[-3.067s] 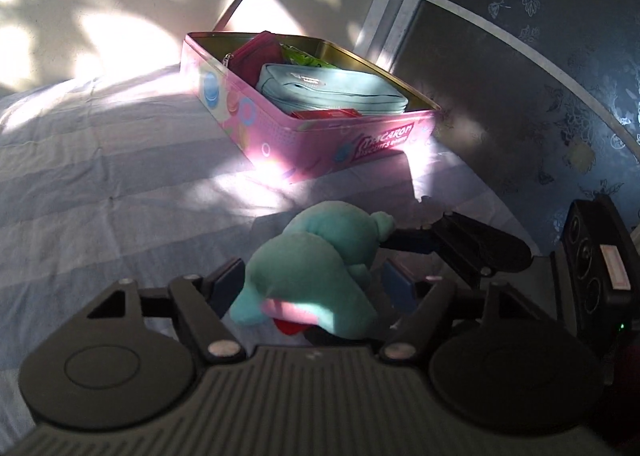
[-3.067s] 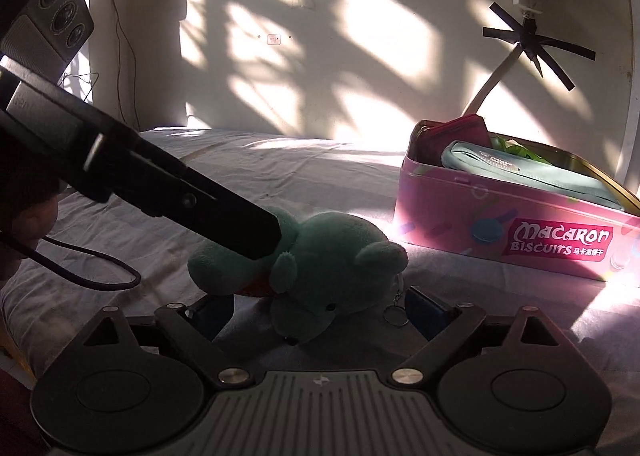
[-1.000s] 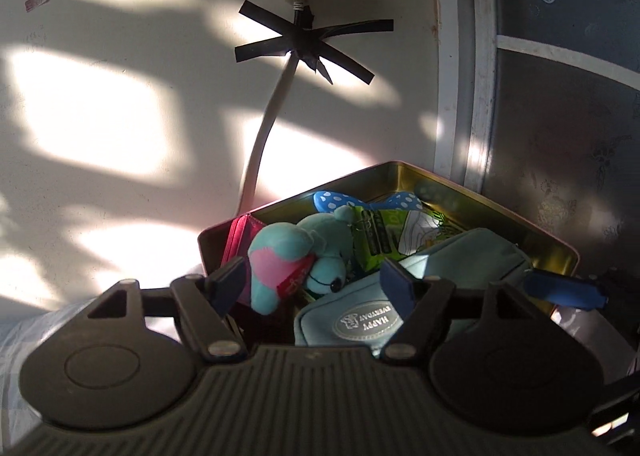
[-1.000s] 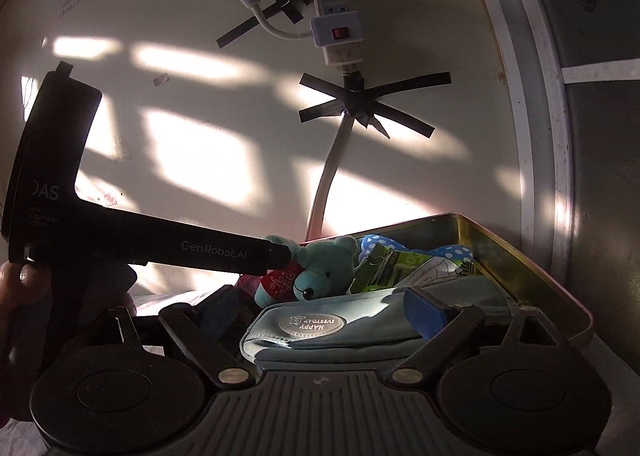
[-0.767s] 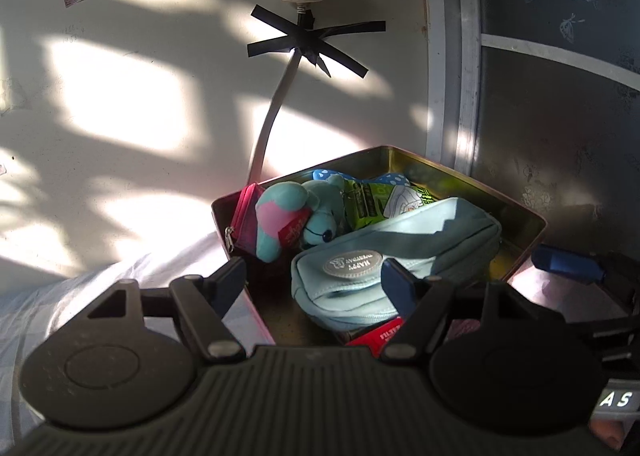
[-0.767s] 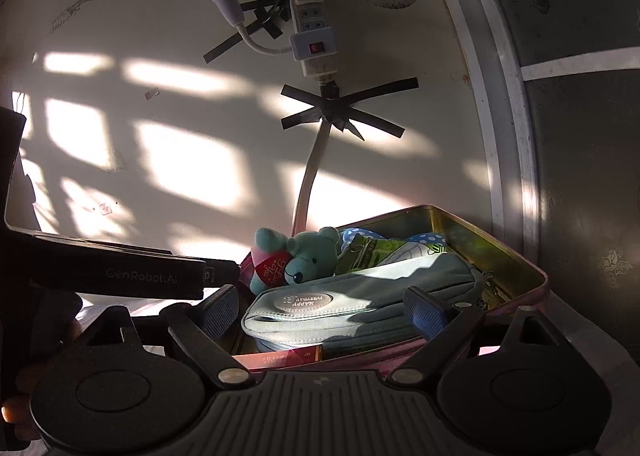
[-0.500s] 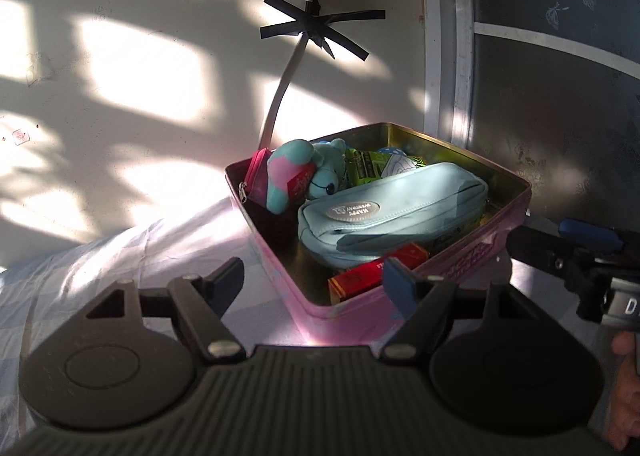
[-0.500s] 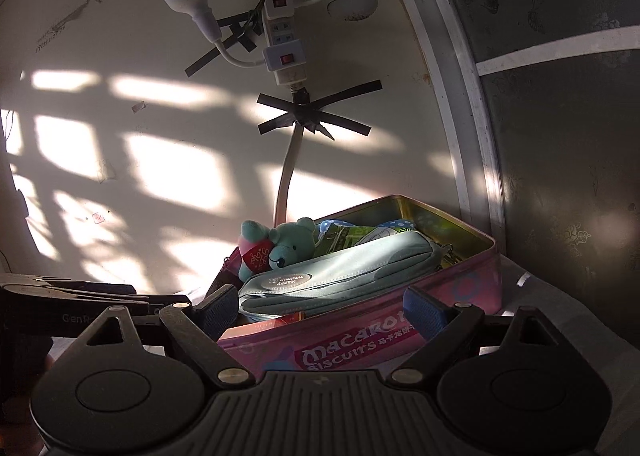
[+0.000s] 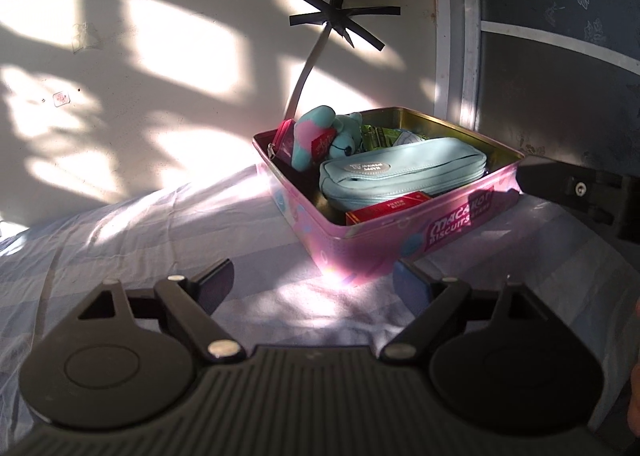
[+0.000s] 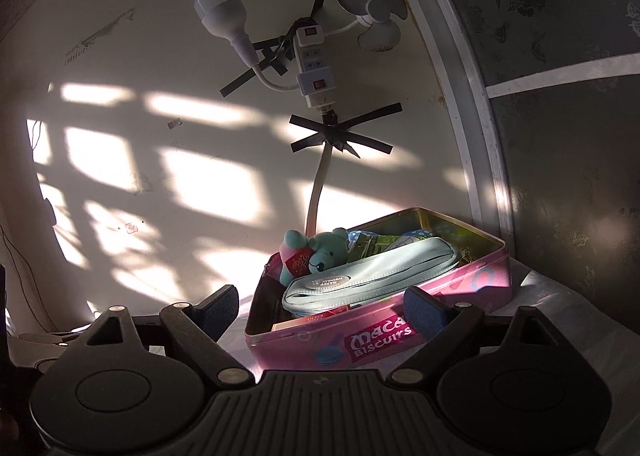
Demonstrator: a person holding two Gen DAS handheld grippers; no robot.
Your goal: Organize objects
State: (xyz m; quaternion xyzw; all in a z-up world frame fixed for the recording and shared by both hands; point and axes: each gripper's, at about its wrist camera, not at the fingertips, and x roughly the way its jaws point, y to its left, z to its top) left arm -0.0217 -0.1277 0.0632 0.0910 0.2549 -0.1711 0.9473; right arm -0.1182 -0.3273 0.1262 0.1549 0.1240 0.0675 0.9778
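Observation:
A pink biscuit tin (image 9: pixel 360 248) (image 10: pixel 472 288) stands on the bed by the wall. Inside it a teal plush bear (image 9: pixel 320 134) (image 10: pixel 316 252) leans in the far left corner, beside a pale blue zip pouch (image 9: pixel 400 174) (image 10: pixel 368 276) and a red box (image 9: pixel 390 206). My left gripper (image 9: pixel 316 284) hangs over the sheet in front of the tin; its jaws are opening and nothing is between them. My right gripper (image 10: pixel 320 306) is open and empty, level with the tin's near side; a part of it shows at the right edge of the left wrist view.
The bed has a pale striped sheet (image 9: pixel 140 240). A power strip (image 10: pixel 314 68) with a bulb and a small fan is taped to the sunlit wall behind the tin. A dark patterned panel (image 9: pixel 560 68) stands to the right. A hand (image 9: pixel 634 388) shows at the right edge.
Both grippers have drawn back from the tin, which now looks smaller and farther. The plush bear stays in the tin's corner. The left jaws stand wider than before.

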